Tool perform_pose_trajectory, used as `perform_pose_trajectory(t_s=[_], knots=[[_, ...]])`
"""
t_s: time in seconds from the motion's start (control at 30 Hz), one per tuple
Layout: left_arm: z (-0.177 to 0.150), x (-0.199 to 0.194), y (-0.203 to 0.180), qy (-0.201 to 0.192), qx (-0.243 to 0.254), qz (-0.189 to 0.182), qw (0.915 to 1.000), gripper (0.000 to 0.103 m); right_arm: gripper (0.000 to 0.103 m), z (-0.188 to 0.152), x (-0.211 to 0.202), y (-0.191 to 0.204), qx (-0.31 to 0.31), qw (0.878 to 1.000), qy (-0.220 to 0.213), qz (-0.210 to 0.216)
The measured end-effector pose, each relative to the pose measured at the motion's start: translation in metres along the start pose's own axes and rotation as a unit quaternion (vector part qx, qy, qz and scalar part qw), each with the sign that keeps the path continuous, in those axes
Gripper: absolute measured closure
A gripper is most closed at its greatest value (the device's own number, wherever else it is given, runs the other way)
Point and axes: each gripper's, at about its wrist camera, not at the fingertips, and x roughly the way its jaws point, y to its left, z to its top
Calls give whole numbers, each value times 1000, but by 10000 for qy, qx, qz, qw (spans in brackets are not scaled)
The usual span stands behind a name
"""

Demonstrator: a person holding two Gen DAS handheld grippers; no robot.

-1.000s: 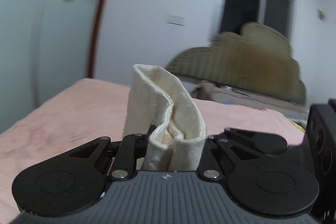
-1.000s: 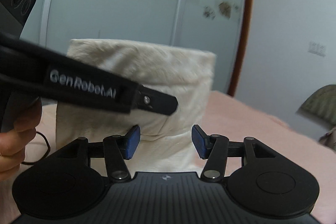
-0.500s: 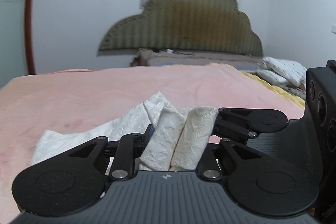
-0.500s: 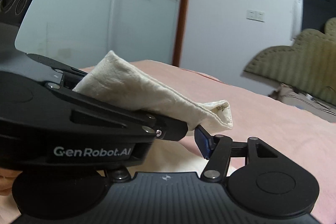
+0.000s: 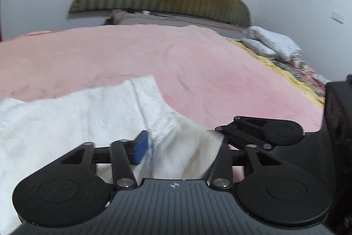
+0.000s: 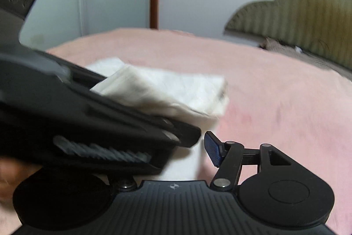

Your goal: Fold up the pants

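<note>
Since a second ago I've swung the cream pants [image 5: 66, 124] from upright down onto the pink blanket [image 5: 198, 63]. My left gripper [image 5: 182, 147] looks parted, cloth loosely between; right gripper [image 6: 198, 147] gapes, empty. Withdrawing carelessly could snag and spoil the fold.

Dim indoor light, motion blur, fisheye bending
</note>
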Motion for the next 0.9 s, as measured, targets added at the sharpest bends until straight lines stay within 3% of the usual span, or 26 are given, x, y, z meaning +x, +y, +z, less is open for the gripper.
perform_pose_trajectory(t_s=[0.1,0.17,0.23,0.27,0.33,0.4,0.47,0.53,0.63,0.77,0.83,0.9], knots=[[0,-16,4,70,79,-455,9989,37,41,-8,-19,-14,374,9985,187,-343],[-1,-32,13,-39,-5,-696,9976,33,41,-11,-34,-25,645,9944,233,-804],[-1,-48,26,-251,-44,-395,9989,27,41,-7,-47,-30,753,9876,117,-1372],[-1,-56,34,-374,-19,-67,9993,26,41,-4,-53,-30,806,9852,12,-1514],[-3,-65,51,-492,76,687,9964,25,41,6,-60,-24,897,9865,-311,-1334],[-9,-70,68,-481,200,1330,9898,25,41,16,-58,-8,875,9919,-517,-767],[-19,-69,82,-296,357,1740,9837,26,41,20,-48,8,740,9959,-486,-196],[-34,-65,88,50,652,1811,9813,27,41,22,-30,21,517,9985,-181,-19],[-61,-62,84,389,1132,1653,9790,30,38,5,-17,35,70,9987,387,-336],[-71,-83,86,-15,1275,1567,9794,28,37,4,-37,23,614,9971,184,-399],[-67,-89,94,-235,1044,1659,9803,25,37,8,-40,11,865,9951,62,-475],[-61,-94,102,-368,797,1739,9808,24,37,8,-39,1,1217,9924,1,-199]])
